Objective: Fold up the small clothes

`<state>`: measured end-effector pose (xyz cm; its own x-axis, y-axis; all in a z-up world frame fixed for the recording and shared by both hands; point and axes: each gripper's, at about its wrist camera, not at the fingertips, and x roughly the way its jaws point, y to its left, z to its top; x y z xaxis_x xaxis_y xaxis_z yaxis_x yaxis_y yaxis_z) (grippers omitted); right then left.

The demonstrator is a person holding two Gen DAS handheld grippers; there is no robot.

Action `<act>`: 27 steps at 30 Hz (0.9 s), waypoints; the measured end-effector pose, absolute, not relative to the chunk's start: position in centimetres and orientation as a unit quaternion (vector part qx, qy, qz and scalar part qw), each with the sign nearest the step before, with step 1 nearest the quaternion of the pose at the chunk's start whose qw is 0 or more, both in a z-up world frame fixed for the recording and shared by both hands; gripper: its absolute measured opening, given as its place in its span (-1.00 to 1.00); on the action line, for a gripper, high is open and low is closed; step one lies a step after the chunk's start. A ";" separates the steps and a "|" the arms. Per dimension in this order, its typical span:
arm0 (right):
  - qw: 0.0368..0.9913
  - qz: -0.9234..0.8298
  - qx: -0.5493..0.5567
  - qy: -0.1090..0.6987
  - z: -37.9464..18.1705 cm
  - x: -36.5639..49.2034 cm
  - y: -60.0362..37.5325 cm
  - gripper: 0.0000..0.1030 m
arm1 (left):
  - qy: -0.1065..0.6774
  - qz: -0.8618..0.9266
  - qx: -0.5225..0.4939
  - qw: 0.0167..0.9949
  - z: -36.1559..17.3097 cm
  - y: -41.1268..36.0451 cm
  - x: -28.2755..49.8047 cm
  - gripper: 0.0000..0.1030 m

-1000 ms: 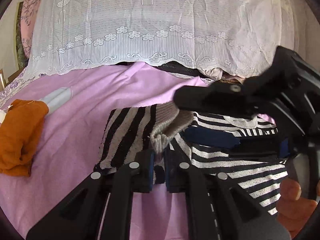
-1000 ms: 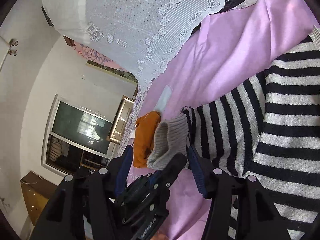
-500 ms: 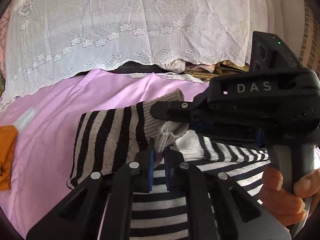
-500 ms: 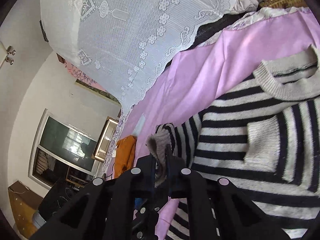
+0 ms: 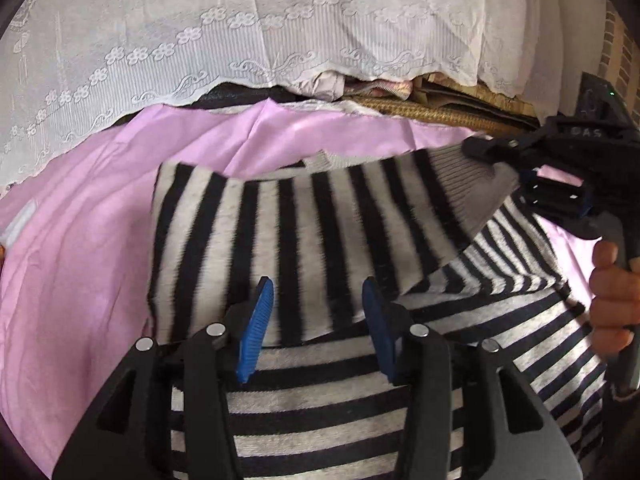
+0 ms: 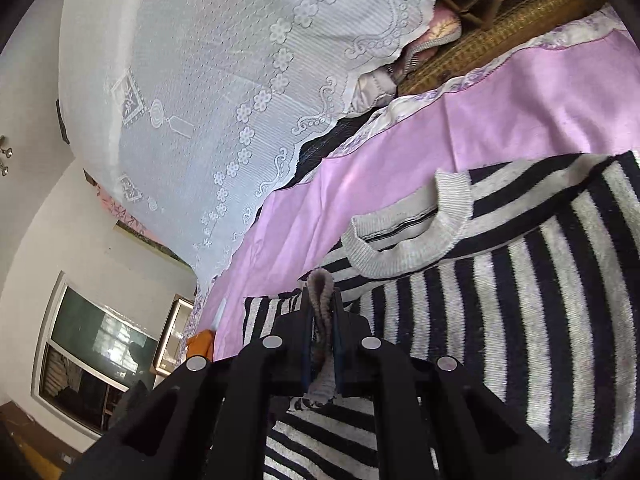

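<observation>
The striped sweater [image 5: 320, 360] lies on the pink sheet [image 5: 80, 240], near edge of the bed. Its sleeve [image 5: 304, 236], a second ago bunched at the left, is now drawn rightward across the body. The left gripper [image 5: 316, 320] has let go: its jaws are opening, blue pads clear of the knit. The right gripper [image 6: 322, 344] is clamped on the grey ribbed cuff [image 6: 320, 292], which it has just taken over. Judged: the sleeve fold is half made. The knit is soft, fuzzy and limp; motion blur leaves the far hem uncertain. White lace curtain [image 5: 280, 40] hangs beyond.
</observation>
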<state>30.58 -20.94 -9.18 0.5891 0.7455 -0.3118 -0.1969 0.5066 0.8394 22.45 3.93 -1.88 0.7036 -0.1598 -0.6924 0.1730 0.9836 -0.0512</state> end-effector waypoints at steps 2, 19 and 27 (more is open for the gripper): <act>0.797 0.288 0.410 0.337 -9.6 30.5 -22.2 -0.84 | 0.380 -0.074 0.017 0.922 -2.7 4.9 22.3 -0.13; 0.785 0.231 0.418 0.396 -14.7 30.0 -24.1 -0.32 | 0.354 -0.033 0.000 0.934 0.1 7.0 24.5 0.10; 0.763 0.222 0.420 0.438 -15.9 29.6 -22.0 -0.21 | 0.402 -0.005 -0.014 0.915 -3.4 8.3 26.9 0.10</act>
<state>29.63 -22.01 -15.92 0.5183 0.7065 -0.4819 0.0289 0.5486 0.8356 26.94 8.31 -3.41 0.6760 -0.0207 -0.7366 -0.0015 0.9996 -0.0294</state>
